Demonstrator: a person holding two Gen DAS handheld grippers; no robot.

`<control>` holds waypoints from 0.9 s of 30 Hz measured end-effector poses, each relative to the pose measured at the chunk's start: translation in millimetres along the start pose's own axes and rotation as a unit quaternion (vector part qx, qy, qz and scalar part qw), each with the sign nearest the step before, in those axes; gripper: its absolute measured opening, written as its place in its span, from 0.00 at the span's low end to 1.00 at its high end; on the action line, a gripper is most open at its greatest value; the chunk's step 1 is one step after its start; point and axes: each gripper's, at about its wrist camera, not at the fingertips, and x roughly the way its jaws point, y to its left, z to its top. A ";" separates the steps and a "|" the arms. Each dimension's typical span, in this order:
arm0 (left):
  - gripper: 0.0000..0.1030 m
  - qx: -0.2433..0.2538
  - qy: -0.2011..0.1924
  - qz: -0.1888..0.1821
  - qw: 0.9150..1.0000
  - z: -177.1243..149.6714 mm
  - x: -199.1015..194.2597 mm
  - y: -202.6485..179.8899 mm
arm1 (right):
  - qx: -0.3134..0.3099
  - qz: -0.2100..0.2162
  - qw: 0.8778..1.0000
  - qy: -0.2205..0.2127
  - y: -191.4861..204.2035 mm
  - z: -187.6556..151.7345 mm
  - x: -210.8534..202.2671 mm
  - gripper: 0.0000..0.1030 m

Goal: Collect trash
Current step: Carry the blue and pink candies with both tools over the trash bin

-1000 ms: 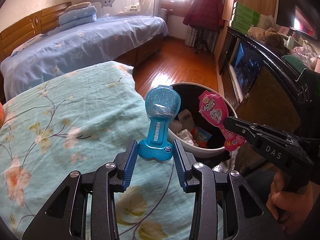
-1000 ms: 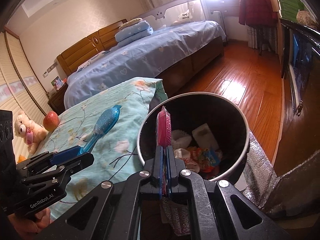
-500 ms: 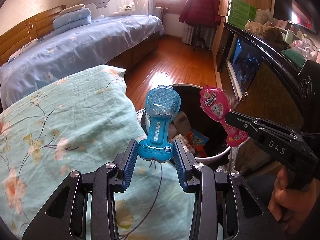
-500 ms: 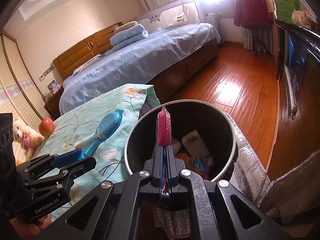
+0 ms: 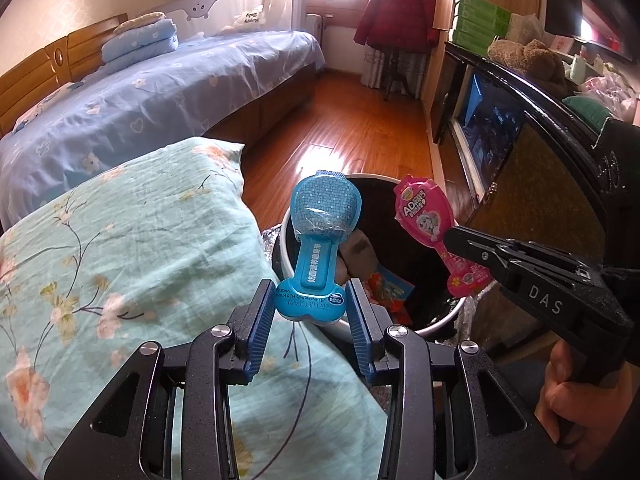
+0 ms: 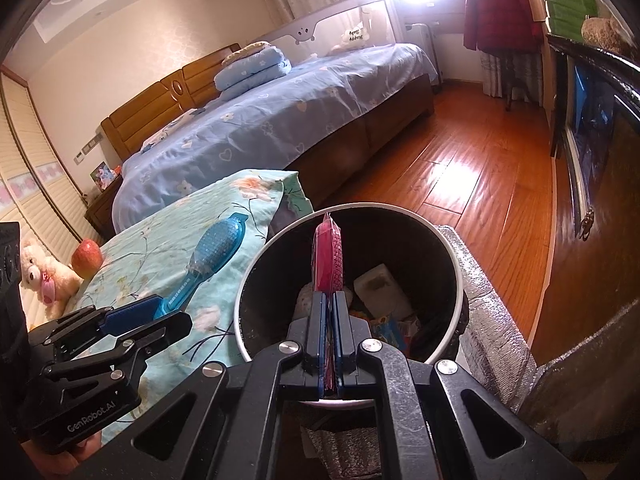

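Both tools advanced: trash bin [image 6: 448, 240] now beneath right tool [image 6: 329, 320], clamped on pink packet [image 6: 328, 256]; left tool [image 5: 311, 316] grips blue packet [image 5: 320, 240], bin ahead.

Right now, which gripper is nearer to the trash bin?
Right. The right gripper holds the pink package above the trash bin opening. The left gripper holds the blue package beside the rim, over the bedding.

Home bedroom — bed [image 6: 256, 128] (blue bedding), hanging coat [image 5: 394, 16], plush toy [image 6: 38, 268]
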 end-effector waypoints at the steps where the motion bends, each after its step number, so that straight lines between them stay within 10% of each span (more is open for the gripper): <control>1: 0.34 0.002 0.000 0.000 1.000 0.7 0.7 -1.3 | 0.000 -0.001 1.000 0.000 -0.8 0.6 0.7 0.03; 27: 0.34 0.007 0.003 0.002 1.000 5.5 8.2 -6.1 | -0.001 -0.001 1.000 0.003 -0.8 5.3 6.8 0.03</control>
